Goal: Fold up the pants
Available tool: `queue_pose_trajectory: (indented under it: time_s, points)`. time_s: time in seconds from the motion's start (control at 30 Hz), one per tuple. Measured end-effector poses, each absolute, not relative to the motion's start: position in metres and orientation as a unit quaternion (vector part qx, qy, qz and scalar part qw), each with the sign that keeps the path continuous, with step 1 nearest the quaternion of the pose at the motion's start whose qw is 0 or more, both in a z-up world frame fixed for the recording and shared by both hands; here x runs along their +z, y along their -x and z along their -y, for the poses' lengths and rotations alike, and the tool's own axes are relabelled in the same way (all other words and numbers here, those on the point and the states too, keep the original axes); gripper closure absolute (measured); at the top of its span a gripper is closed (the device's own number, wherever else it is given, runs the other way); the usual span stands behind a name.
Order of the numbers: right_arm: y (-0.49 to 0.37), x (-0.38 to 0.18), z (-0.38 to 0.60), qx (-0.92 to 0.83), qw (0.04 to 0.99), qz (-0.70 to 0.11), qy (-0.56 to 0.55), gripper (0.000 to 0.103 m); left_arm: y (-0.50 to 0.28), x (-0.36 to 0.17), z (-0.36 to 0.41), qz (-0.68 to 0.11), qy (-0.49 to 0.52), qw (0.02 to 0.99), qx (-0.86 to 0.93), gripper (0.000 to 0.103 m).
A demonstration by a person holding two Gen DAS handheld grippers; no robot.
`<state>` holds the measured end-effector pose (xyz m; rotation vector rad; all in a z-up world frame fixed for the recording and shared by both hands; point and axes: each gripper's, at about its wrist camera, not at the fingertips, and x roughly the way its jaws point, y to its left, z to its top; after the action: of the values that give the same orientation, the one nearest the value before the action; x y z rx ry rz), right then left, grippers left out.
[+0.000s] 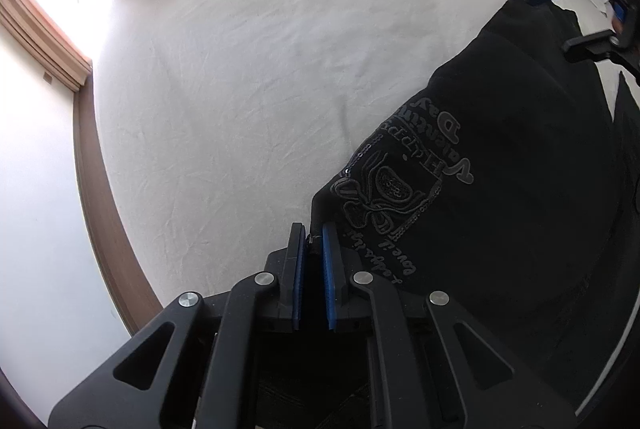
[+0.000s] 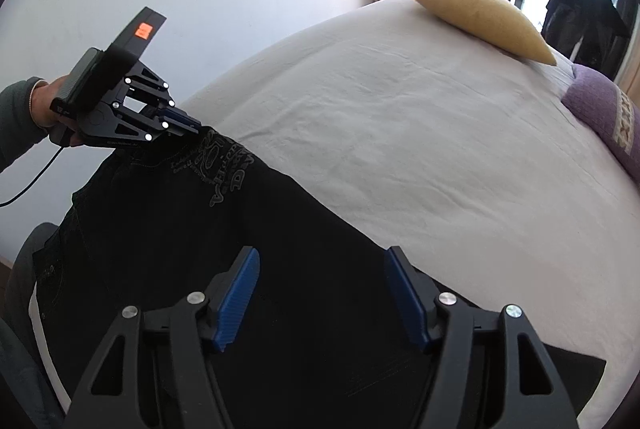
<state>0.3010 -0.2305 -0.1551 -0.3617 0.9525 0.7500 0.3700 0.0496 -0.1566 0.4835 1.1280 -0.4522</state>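
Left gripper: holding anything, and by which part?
Yes. The left gripper is shut on the black embroidered pants, pinching the fabric edge at the corner beside the embroidered print.

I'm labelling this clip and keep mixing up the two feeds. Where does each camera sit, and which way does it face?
Left wrist view: sits on the left gripper, looking steeply down along its fingers, shut on a corner of the black pants; the right gripper shows top right.
Right wrist view: sits on the right gripper, open over the pants, facing across the bed toward the window; the person's hand holds the left gripper there.
Shared: pants, bed, yellow pillow.
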Motion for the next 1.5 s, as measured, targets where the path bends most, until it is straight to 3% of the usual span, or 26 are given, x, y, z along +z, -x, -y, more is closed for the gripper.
queue_pose_trajectory:
  time_s: [0.23, 0.57, 0.67, 0.8, 0.83, 0.93, 1.13, 1.5]
  points:
    - [-0.318, -0.167, 0.196, 0.384, 0.768, -0.46, 0.228, 0.049, -0.325, -0.132, -0.038, -0.445, -0.272, 0.827, -0.209, 0.096]
    - [-0.325, -0.177, 0.159, 0.418, 0.724, -0.466, 0.291, 0.05, -0.283, -0.125, -0.031, -0.383, -0.32, 0.842, -0.205, 0.096]
    - [-0.325, -0.183, 0.15, 0.416, 0.71, -0.471, 0.318, 0.066, -0.281, -0.127, -0.03, -0.383, -0.317, 0.843, -0.205, 0.096]
    - [-0.332, -0.192, 0.158, 0.402, 0.703, -0.49, 0.323, 0.069, -0.277, -0.121, -0.033, -0.382, -0.311, 0.846, -0.204, 0.096]
    - [-0.333, -0.194, 0.16, 0.4, 0.702, -0.495, 0.32, 0.078, -0.277, -0.12, -0.032, -0.383, -0.31, 0.846, -0.202, 0.096]
    - [-0.33, -0.192, 0.165, 0.398, 0.703, -0.498, 0.315, 0.092, -0.278, -0.12, -0.031, -0.385, -0.306, 0.847, -0.199, 0.096]
    - [-0.315, -0.183, 0.165, 0.389, 0.718, -0.486, 0.311, 0.099, -0.268, -0.112, -0.035, -0.383, -0.293, 0.855, -0.19, 0.096]
    - [-0.265, -0.154, 0.166, 0.351, 0.776, -0.455, 0.26, 0.099, -0.24, -0.091, -0.025, -0.372, -0.256, 0.872, -0.189, 0.096]
